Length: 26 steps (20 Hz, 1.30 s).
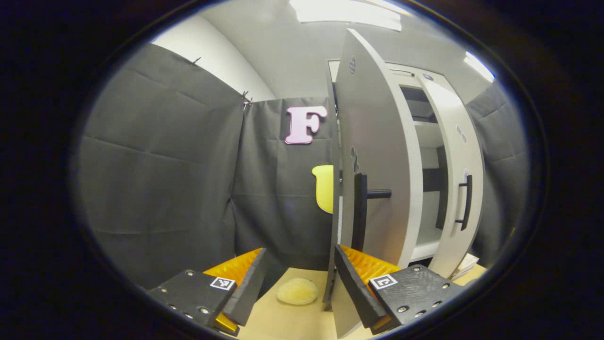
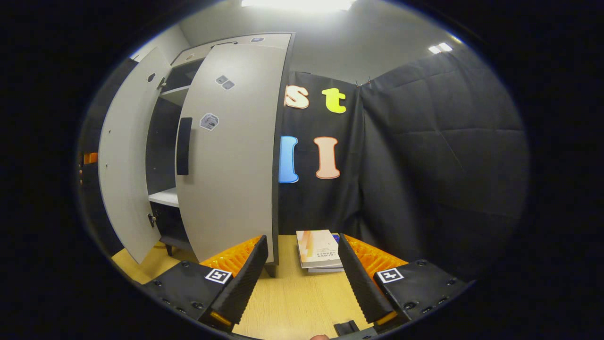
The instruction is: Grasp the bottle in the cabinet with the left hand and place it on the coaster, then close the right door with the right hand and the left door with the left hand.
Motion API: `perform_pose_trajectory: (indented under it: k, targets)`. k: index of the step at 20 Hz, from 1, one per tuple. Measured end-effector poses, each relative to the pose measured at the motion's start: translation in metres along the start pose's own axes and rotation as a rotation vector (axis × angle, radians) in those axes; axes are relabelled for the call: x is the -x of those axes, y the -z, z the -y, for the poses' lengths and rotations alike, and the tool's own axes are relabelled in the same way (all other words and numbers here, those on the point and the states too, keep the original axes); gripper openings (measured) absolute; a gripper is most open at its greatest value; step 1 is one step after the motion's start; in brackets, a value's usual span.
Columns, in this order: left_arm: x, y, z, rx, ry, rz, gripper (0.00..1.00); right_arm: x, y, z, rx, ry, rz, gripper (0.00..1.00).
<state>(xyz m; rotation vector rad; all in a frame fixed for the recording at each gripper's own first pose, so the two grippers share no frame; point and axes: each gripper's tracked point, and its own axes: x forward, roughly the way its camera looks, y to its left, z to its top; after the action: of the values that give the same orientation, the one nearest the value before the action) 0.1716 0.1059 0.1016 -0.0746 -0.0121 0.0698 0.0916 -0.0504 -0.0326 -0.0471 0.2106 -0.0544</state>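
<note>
Both doors of the cabinet [image 1: 427, 141] stood ajar, no bottle visible. Left gripper [image 1: 299, 288] and right gripper [image 2: 302, 276] were spread and empty. I'd have swung left around the left door [image 1: 373, 156], beside the coaster [image 1: 297, 291], to look inside.

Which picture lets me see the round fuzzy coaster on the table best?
The left gripper view. The pale round coaster lies on the wooden table, in plain sight between the open left tool's fingers, beside the left door's bottom edge. The right gripper view looks at the right door and a stack of books instead.
</note>
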Motion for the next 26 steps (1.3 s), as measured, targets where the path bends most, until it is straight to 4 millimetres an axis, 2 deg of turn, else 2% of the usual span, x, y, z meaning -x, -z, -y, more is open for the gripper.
perform_pose_trajectory:
  k: [1,7,8,11,15,16,20,23,26]
  targets:
    - [0.001,0.001,0.006,0.005,0.009,0.001,0.89,0.000,0.001,0.002,0.006,-0.002,-0.002,0.95]
    - [0.003,0.002,0.042,0.029,0.037,0.013,0.89,0.003,0.006,0.020,0.008,-0.001,-0.011,0.95]
    - [0.002,0.004,0.050,0.035,0.045,0.012,0.89,0.004,0.006,0.024,0.007,0.002,-0.013,0.92]
    - [0.001,0.005,0.068,0.062,0.071,0.006,0.89,0.005,0.008,0.035,-0.002,0.012,-0.016,0.95]
    - [-0.010,0.006,0.105,0.058,0.109,0.003,0.89,0.009,0.012,0.051,-0.010,0.033,-0.019,0.96]
    - [-0.012,0.007,0.116,0.053,0.121,0.003,0.89,0.011,0.012,0.056,-0.015,0.041,-0.018,0.92]
    - [-0.026,0.003,0.152,0.041,0.158,0.017,0.88,0.020,0.018,0.072,-0.030,0.073,-0.025,0.95]
    - [-0.035,0.006,0.172,0.034,0.176,0.016,0.88,0.027,0.022,0.078,-0.032,0.086,-0.033,0.96]
    - [-0.039,0.005,0.179,0.011,0.170,0.024,0.88,0.036,0.022,0.083,-0.030,0.094,-0.030,0.92]
